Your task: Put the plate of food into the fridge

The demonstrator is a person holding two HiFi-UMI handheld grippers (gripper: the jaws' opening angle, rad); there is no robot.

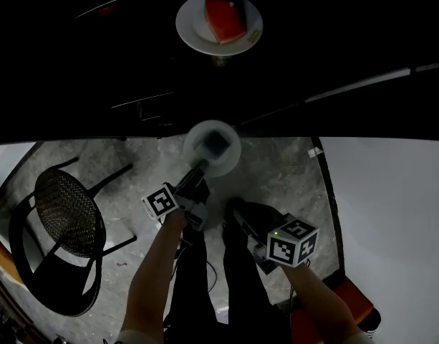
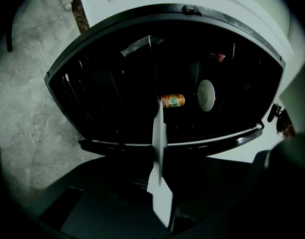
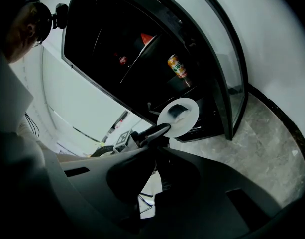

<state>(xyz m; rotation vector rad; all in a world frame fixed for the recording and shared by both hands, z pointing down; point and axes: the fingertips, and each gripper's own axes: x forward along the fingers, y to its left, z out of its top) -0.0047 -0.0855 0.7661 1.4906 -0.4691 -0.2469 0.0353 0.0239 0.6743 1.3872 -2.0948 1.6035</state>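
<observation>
A white plate (image 1: 212, 147) with a dark piece of food on it is held out in front of the open, dark fridge (image 1: 97, 63). My left gripper (image 1: 200, 169) is shut on the plate's near rim. The left gripper view shows that plate edge-on (image 2: 158, 148). In the right gripper view it is face-on (image 3: 178, 116). My right gripper (image 1: 235, 211) hangs lower and to the right, shut and holding nothing. Inside the fridge are a second plate with a red slice (image 1: 219, 21), an orange can (image 2: 172, 100) and a white dish (image 2: 206, 95).
A black mesh chair (image 1: 61, 224) stands on the grey stone floor (image 1: 276, 170) at the left. A white panel (image 1: 391, 206) rises at the right, with a red object (image 1: 348, 299) at its foot. The fridge's glass door (image 3: 232, 73) stands open.
</observation>
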